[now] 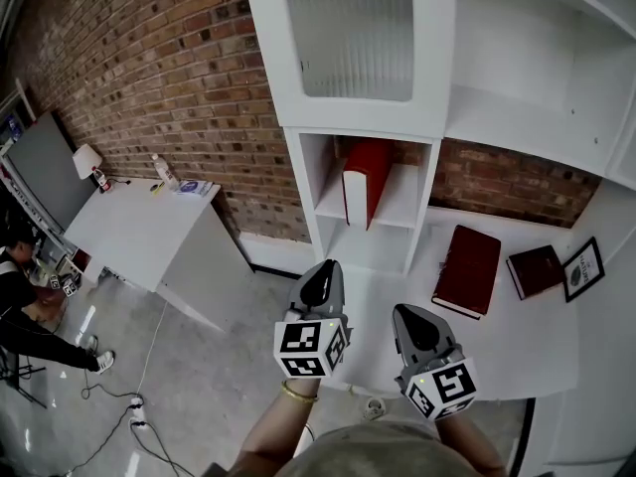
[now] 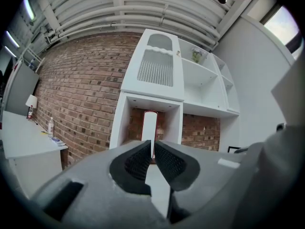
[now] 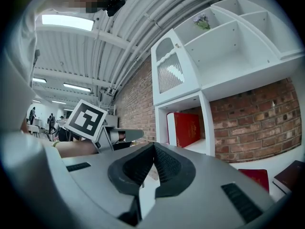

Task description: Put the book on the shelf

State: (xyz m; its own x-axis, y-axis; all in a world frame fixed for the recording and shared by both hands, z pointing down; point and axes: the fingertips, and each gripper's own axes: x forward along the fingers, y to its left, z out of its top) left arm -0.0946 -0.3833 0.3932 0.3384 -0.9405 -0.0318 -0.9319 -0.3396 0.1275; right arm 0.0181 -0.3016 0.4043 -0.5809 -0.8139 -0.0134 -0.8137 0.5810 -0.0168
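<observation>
A red book (image 1: 363,182) stands upright in the lower cubby of the white shelf unit (image 1: 427,202). In the left gripper view it shows edge-on (image 2: 150,125), straight ahead of the jaws; in the right gripper view its red cover (image 3: 187,129) faces me. A dark red book (image 1: 467,269) lies flat on the white desk (image 1: 393,301) right of the cubby, with a smaller dark book (image 1: 535,269) beyond it. My left gripper (image 1: 320,284) (image 2: 152,144) hangs in front of the cubby, shut and empty. My right gripper (image 1: 417,331) (image 3: 153,147) is beside it over the desk, shut with nothing held.
A framed picture (image 1: 583,268) leans at the desk's far right. A white table (image 1: 139,232) with a bottle (image 1: 164,172) and a small lamp (image 1: 87,159) stands left against the brick wall. A person (image 1: 20,296) crouches at the far left; a power strip (image 1: 139,410) lies on the floor.
</observation>
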